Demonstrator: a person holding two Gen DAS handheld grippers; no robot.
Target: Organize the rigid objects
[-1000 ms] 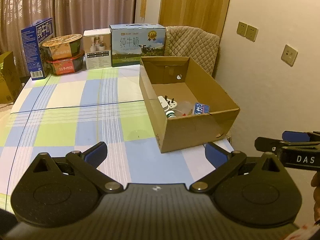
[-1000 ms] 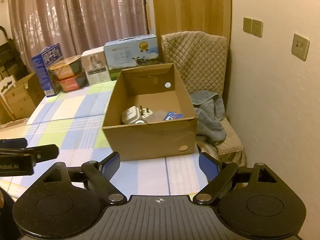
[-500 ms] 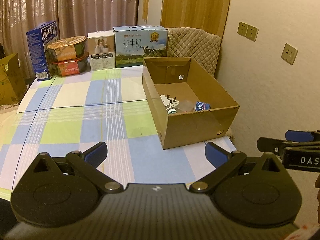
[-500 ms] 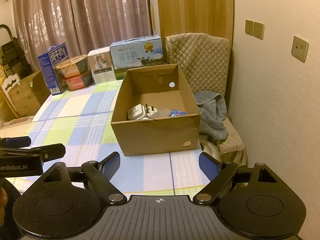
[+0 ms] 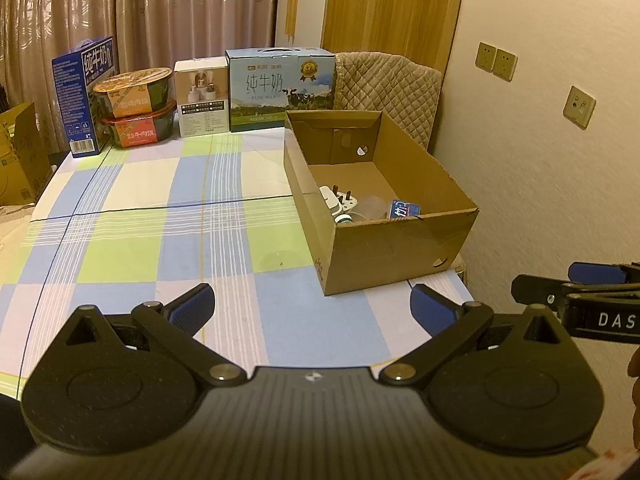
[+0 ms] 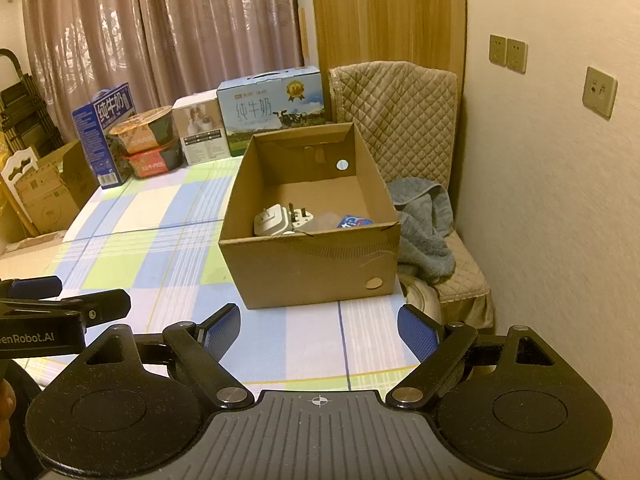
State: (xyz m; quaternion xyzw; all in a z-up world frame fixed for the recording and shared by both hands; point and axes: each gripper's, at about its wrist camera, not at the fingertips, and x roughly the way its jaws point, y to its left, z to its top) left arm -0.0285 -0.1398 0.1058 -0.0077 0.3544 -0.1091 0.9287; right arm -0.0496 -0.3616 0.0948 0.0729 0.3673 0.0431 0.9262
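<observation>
far table edge: two milk cartons [image 5: 280, 84], stacked noodle bowls [image 5: 134, 106], white box [image 5: 202, 96]. cardboard box [image 6: 312, 256] at the table's right end, long axis running away, holds white plug adapter [image 6: 280, 220], prongs up, and blue packet [image 6: 354, 222]. left gripper [image 5: 312, 306] and right gripper [image 6: 320, 330]: jaws wide, empty.

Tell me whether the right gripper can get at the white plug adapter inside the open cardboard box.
Probably yes. The right gripper is open and empty, the open cardboard box has no lid, and the white plug adapter lies uncovered near its front wall, which must be cleared from above.
</observation>
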